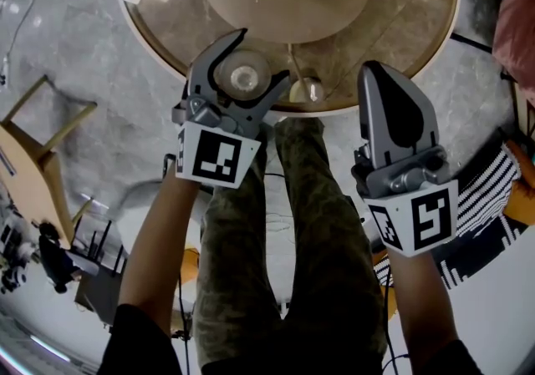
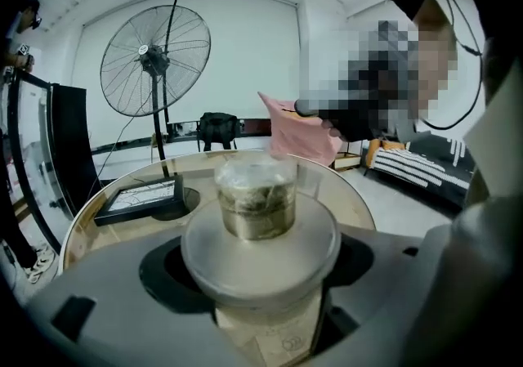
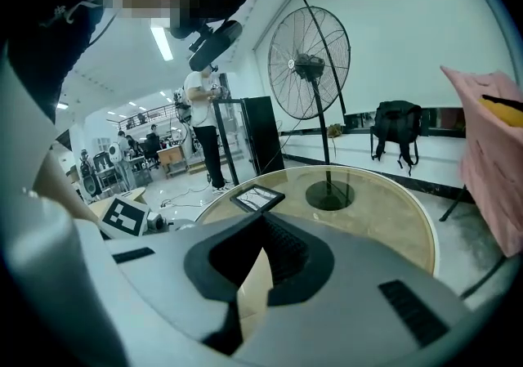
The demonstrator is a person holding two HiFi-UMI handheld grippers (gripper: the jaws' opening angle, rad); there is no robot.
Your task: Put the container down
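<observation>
A clear round container (image 1: 244, 77) with brownish contents sits between the jaws of my left gripper (image 1: 263, 54), which is shut on it above the near edge of the round glass table (image 1: 401, 39). In the left gripper view the container (image 2: 255, 198) stands upright on a wider frosted disc, with my left gripper (image 2: 261, 263) clasping that disc. Whether it rests on the table I cannot tell. My right gripper (image 1: 374, 73) hovers at the table's near edge, to the right, shut and empty. Its jaws meet in the right gripper view (image 3: 261, 213).
A small shiny object (image 1: 308, 89) lies on the glass just right of the container. A black flat frame (image 2: 139, 198) lies at the far side of the table. A standing fan (image 3: 309, 63), a pink cloth (image 2: 298, 132) and a wooden chair (image 1: 33, 164) surround the table.
</observation>
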